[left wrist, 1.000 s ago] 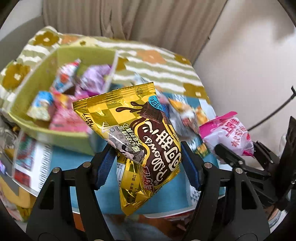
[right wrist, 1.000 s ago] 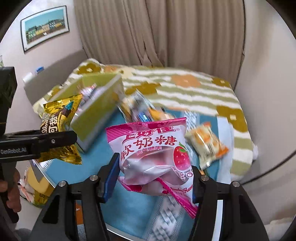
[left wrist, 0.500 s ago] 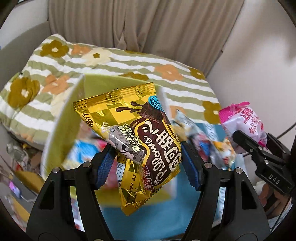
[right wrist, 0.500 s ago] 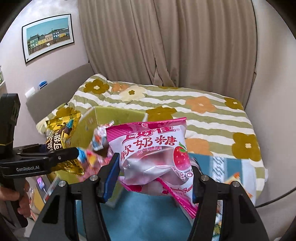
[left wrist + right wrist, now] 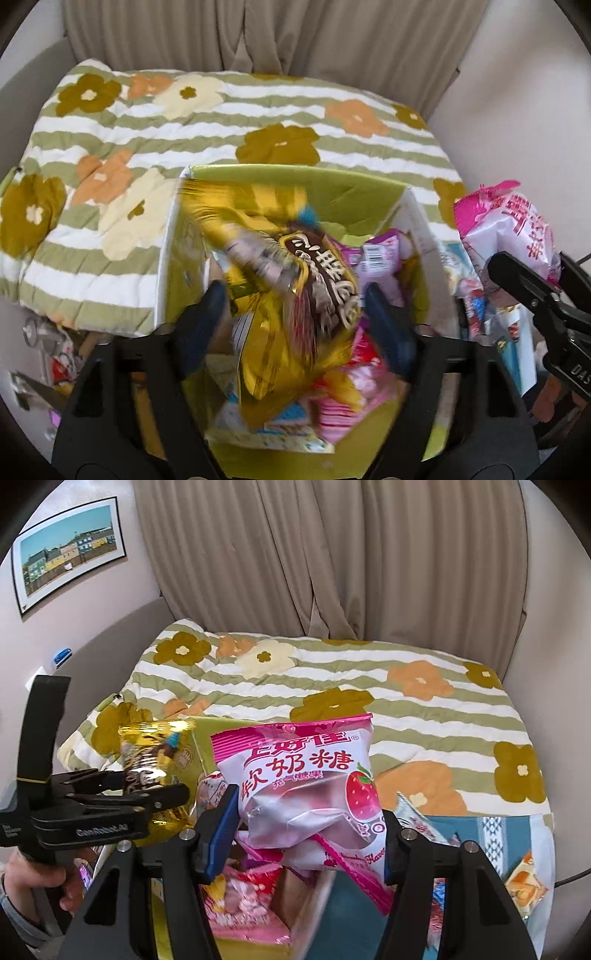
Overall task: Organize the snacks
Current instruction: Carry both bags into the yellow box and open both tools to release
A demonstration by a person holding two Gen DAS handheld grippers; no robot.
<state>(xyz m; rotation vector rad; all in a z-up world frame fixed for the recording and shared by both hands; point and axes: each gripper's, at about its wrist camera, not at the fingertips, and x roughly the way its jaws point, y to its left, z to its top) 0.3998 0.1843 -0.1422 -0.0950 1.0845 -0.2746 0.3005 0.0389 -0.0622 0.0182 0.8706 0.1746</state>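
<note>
The left gripper (image 5: 295, 310) is letting go: a second ago its blue pads were pinching the gold chocolate packet (image 5: 288, 280) tight, and now the fingers are spreading wide while the packet, blurred with motion, is tipping between them and dropping toward the green box (image 5: 295, 177). Both grippers have also swung over from the blue cloth (image 5: 461, 827) to sit above the box, which is resting at the near edge of the flowered quilt (image 5: 147, 122) and is already holding pink and purple packets. That suggests this snack is as good as sorted, with one more about to follow. The right gripper (image 5: 306, 834) is staying pressed together on the pink strawberry candy bag (image 5: 299, 775), holding it upright just above the box's right wall, not yet releasing.
</note>
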